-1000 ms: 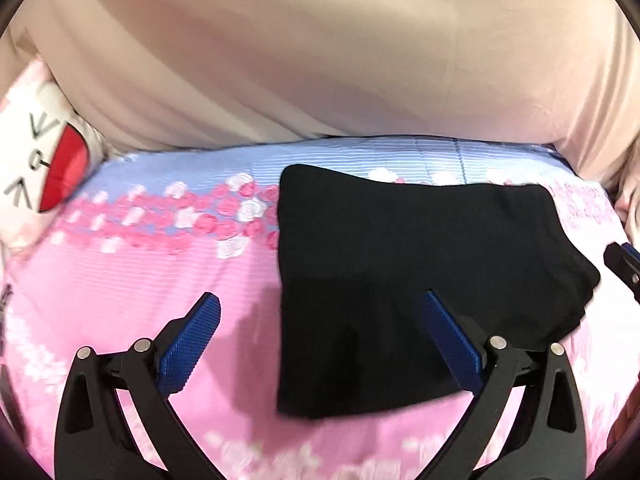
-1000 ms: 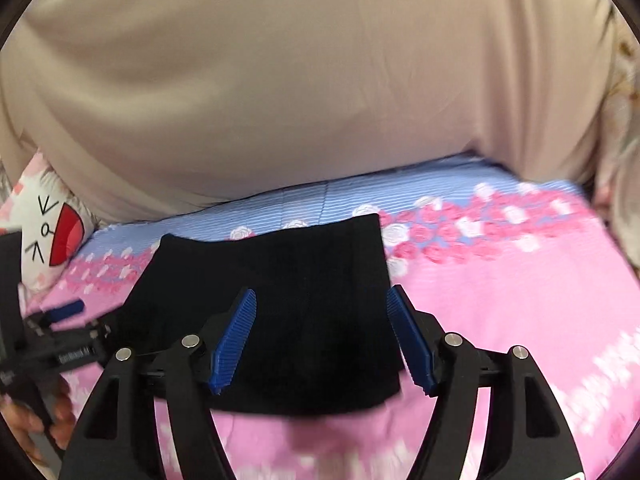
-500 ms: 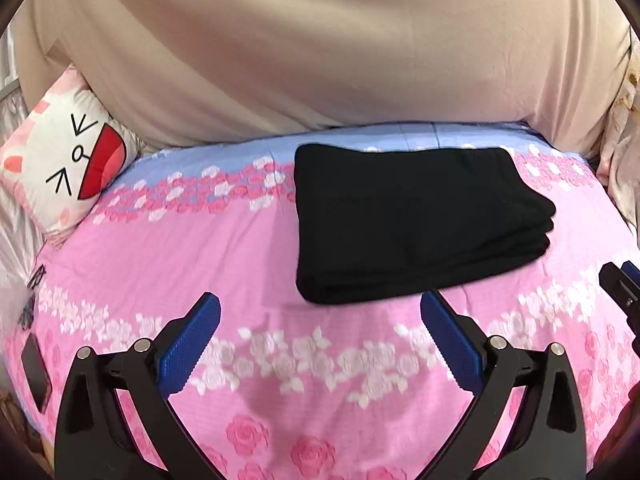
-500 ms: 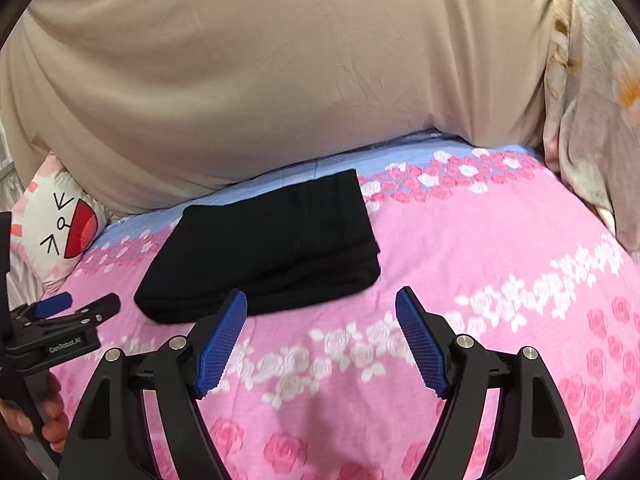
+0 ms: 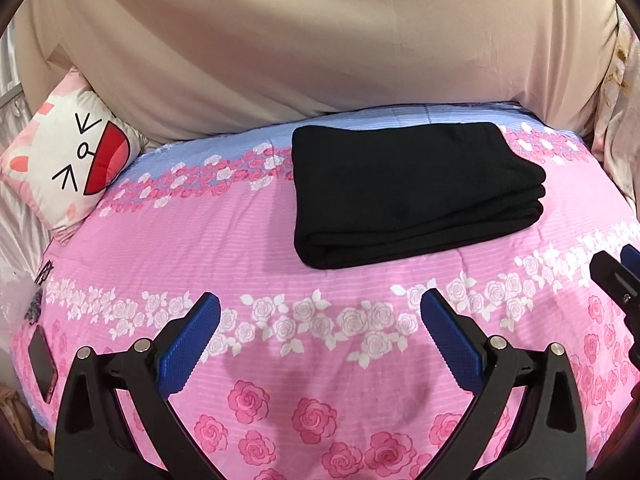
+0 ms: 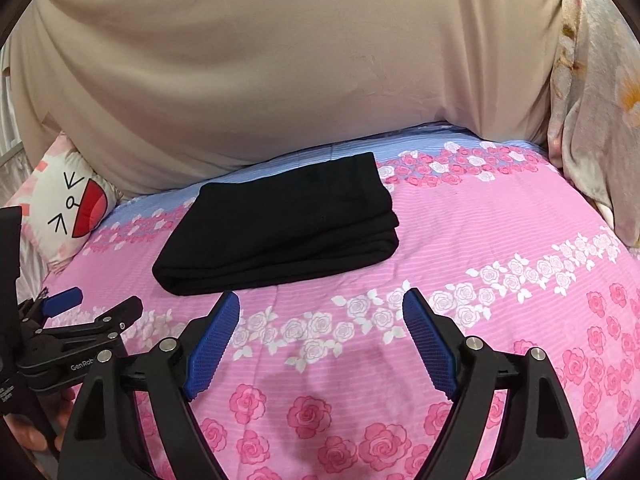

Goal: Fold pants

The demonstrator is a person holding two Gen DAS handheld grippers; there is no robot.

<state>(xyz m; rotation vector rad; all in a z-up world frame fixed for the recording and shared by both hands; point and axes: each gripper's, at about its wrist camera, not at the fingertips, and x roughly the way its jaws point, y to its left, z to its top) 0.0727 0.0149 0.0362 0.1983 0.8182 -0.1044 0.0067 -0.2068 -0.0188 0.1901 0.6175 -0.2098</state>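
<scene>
Pants [image 5: 408, 196], black, lie folded into a compact stacked rectangle on the far half of the bed [image 5: 248, 248]. Layered fold edges face right; the rounded fold faces near. Far edge sits on the blue stripe of the sheet, close to the beige draped cloth [image 5: 320, 40] behind.

Open pink sheet lies on all near sides of the bundle: a wide strip to the left up to the cartoon-face cushion [image 5: 68, 160], a narrower strip to the right up to the floral fabric [image 6: 600, 120].

Left gripper [image 5: 320, 344]: jaws apart, nothing between them, held over bare sheet near of the pants, not touching them. Right gripper [image 6: 320, 344]: jaws opening, nothing between them, likewise near of the bundle and clear of it.

A dark phone [image 5: 42, 368] lies at the bed's left near edge.
</scene>
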